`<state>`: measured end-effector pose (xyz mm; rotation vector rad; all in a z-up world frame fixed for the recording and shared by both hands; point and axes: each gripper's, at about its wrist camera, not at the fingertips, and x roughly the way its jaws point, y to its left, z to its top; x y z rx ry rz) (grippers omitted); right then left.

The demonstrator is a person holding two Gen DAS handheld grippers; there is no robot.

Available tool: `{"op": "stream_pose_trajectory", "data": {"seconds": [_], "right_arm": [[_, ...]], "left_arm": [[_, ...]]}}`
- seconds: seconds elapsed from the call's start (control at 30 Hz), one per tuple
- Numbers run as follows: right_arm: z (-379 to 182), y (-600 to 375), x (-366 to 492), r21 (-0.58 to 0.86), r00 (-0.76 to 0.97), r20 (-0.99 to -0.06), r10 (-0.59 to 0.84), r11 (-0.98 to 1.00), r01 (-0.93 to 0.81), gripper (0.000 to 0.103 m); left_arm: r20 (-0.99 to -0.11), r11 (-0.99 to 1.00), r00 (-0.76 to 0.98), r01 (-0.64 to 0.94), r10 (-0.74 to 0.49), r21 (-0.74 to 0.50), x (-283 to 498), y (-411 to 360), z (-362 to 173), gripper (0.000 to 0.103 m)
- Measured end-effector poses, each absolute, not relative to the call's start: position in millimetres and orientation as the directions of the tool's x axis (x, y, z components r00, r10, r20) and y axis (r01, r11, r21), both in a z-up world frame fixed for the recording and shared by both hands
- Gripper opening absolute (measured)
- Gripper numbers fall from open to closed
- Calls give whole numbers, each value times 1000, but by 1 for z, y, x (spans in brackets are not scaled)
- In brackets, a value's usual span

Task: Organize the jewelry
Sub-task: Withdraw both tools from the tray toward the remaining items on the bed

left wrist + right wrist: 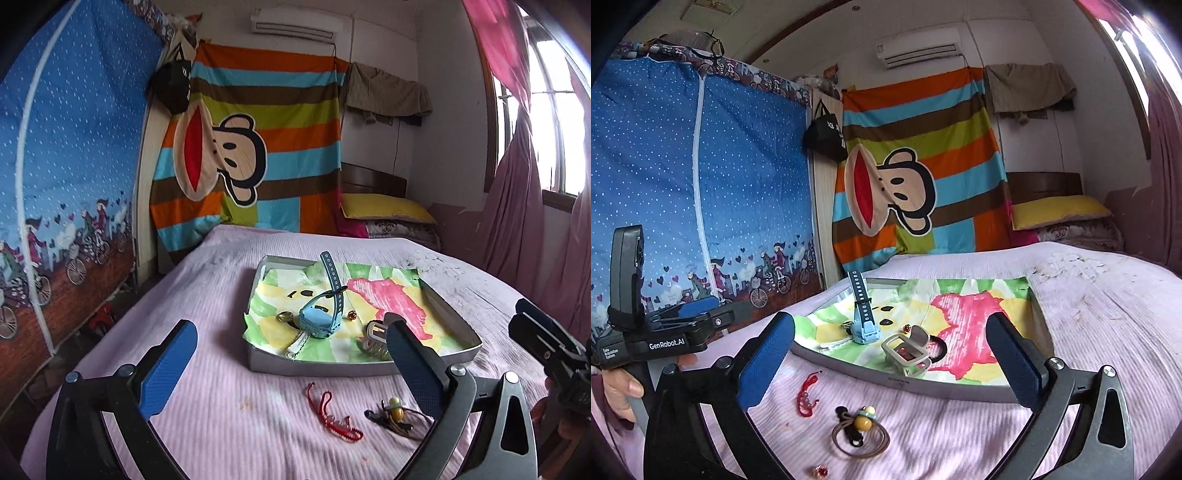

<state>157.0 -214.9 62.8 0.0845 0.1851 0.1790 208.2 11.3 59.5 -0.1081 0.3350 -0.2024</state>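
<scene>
A: Both grippers, left gripper (291, 363) and right gripper (890, 360), gape apart, holding nothing.
B: The red cord bracelet (807, 393) lies just outside the tray (960, 386). Probably limp and light; pinch a bunched loop.

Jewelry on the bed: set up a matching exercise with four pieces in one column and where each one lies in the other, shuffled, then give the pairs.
Column one:
1. blue watch
2. red cord bracelet
3. brown cord with yellow bead
4. grey clip

Column two:
A. on the bedspread, nearest the right gripper
B. in the tray, strap sticking up
C. in the tray, at its near edge
D. on the bedspread, left of the beaded cord

Pairs: 1-B, 2-D, 3-A, 4-C
</scene>
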Motion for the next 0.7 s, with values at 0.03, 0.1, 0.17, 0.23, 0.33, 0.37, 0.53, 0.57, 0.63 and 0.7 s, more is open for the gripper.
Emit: {"op": "stream_pose_trajectory", "data": {"seconds": [0.03,0.1,0.17,0.23,0.33,0.37,0.53,0.57,0.63,0.7], "right_arm": [[63,-215,153,100,968,-174,180,981,-165,102],[63,-215,146,102,969,-174,176,982,-160,102],[63,-214,139,103,970,-175,172,982,-155,102],[61,-214,133,97,970,-177,166,984,-150,102],[56,-214,125,86,970,-187,157,986,-143,102],[56,-214,125,84,969,-191,156,986,-142,102],[43,-219,118,82,962,-229,147,988,-132,102],[42,-219,117,80,961,-236,145,988,-129,102],[36,-220,117,78,957,-255,140,989,-124,102],[31,-221,118,77,952,-271,143,989,-127,102]], "left_arm": [[-312,975,926,179,-213,-135,205,12,59,103],[-306,975,928,182,-213,-130,196,14,60,103],[-304,975,928,184,-215,-126,190,15,59,103],[-300,976,930,185,-213,-119,183,17,57,103],[-296,976,931,189,-214,-110,176,18,53,103],[-295,976,931,191,-215,-108,174,18,51,103],[-314,974,923,201,-223,-99,173,17,44,103],[-319,974,920,204,-225,-100,173,18,41,103],[-334,973,914,207,-229,-102,171,18,37,103],[-353,973,907,209,-230,-97,170,18,30,103]]}}
